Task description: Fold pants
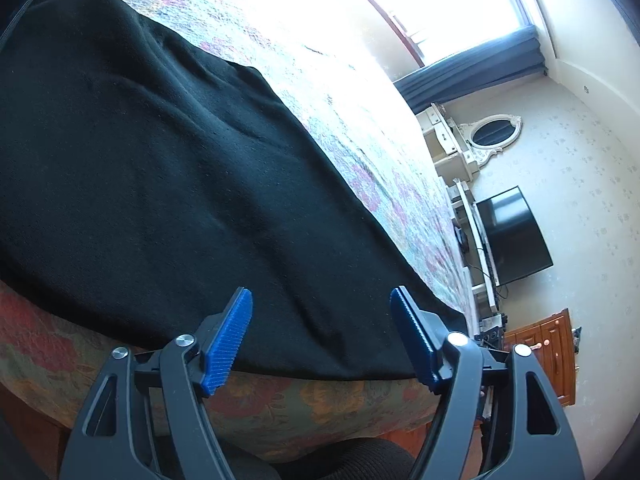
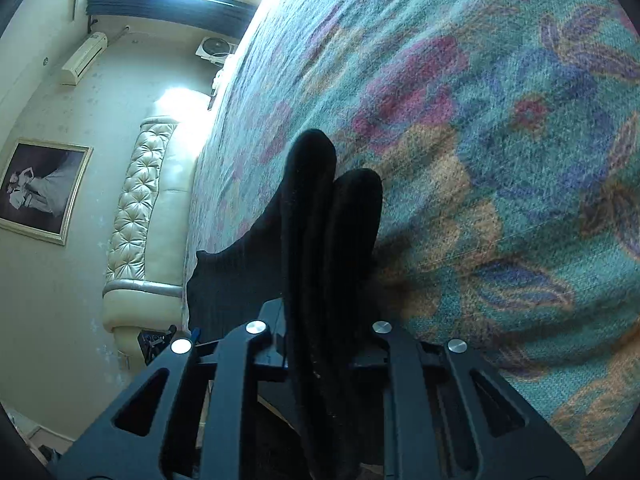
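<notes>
Black pants lie spread flat over the flowered bedspread, filling the left wrist view. Their near hem runs along the bed's front edge. My left gripper hovers over that hem with its blue pads wide apart and nothing pinched between them. In the right wrist view a bunched fold of the black pants sticks up between the fingers of my right gripper, which is shut on the cloth. The pads are hidden by the fabric. More black cloth hangs to the left.
The bed's flowered cover stretches away on the right. A padded headboard, a framed picture and an air conditioner line the wall. A television, a mirror and a wooden cabinet stand beyond the bed.
</notes>
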